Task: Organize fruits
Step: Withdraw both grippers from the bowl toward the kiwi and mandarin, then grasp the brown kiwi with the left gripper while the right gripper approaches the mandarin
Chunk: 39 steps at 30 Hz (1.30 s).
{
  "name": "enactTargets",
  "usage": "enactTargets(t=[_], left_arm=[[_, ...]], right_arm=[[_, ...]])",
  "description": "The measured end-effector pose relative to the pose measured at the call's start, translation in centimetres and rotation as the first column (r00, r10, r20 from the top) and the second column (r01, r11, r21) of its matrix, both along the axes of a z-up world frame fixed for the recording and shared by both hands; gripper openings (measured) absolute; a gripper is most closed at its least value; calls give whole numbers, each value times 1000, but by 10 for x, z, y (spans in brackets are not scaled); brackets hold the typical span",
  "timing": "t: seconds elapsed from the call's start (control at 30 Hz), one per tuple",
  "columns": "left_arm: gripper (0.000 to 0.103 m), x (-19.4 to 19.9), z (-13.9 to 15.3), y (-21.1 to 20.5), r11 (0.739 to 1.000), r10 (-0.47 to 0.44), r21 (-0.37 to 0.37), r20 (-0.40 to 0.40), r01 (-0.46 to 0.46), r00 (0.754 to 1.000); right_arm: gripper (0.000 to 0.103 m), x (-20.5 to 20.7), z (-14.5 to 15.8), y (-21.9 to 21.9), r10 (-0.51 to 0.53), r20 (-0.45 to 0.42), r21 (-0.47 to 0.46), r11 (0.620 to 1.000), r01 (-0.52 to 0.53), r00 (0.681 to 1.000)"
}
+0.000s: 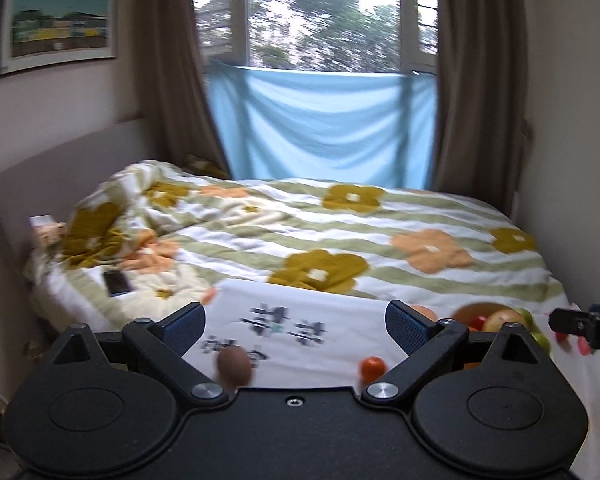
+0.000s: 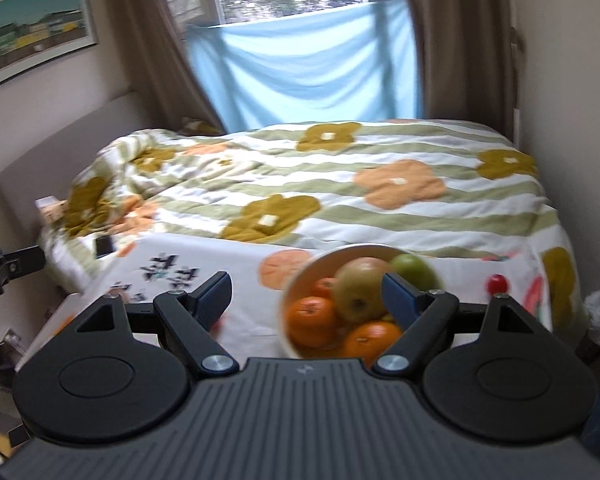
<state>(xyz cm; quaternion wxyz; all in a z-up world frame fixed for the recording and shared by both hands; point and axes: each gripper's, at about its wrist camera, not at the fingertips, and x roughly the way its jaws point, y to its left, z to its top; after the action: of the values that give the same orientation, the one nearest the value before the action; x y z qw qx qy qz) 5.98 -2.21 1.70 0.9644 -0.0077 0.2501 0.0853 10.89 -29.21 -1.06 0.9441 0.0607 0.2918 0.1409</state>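
Observation:
A white cloth with dark print [image 1: 300,332] covers a table at the foot of a bed. On it lie a brown kiwi-like fruit [image 1: 234,366] and a small orange [image 1: 373,368], both just in front of my left gripper [image 1: 296,322], which is open and empty. A white bowl [image 2: 296,280] holds oranges [image 2: 311,320], a yellow-green apple [image 2: 360,290] and a green apple [image 2: 414,270]. My right gripper [image 2: 308,292] is open and empty, and its right finger [image 2: 396,296] shows in front of the bowl. A small red fruit [image 2: 497,282] lies right of the bowl.
A bed with a flowered quilt [image 1: 340,232] lies behind the table, with a dark phone [image 1: 116,283] on its left side. Walls stand close on both sides. The bowl also shows in the left wrist view [image 1: 472,312], beside the right gripper's tip [image 1: 572,322].

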Motion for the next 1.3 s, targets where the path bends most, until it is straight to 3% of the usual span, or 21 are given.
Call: enactTargets(t=[0.3,0.47,0.63,0.97,1.13,1.3], left_arm=[[102,3,0,53,996,79,40,10,-79,997],[103,21,-20,78,994,54,93,-42,-50,998],[103,45,-54,97,994,-31,101,-136,45,990],[103,104,-126,110,950,-264,79,-318,303,911],[102,125,-149,112,939,-304,43,-358,340,883],[87,140,-168,112,932,-319,30,-404,361,857]], right_arm=[[102,8,4,57,84,-1,16,996,-84,996],[102,20,-16,92,75,-48,-12,997,-76,996],[102,33,-44,121,40,-106,-38,998,-44,994],[103,60,-95,163,-116,-174,-130,987,93,978],[103,67,-114,177,-170,-205,-161,977,138,964],[103,71,-127,180,-200,-238,-123,977,175,950]])
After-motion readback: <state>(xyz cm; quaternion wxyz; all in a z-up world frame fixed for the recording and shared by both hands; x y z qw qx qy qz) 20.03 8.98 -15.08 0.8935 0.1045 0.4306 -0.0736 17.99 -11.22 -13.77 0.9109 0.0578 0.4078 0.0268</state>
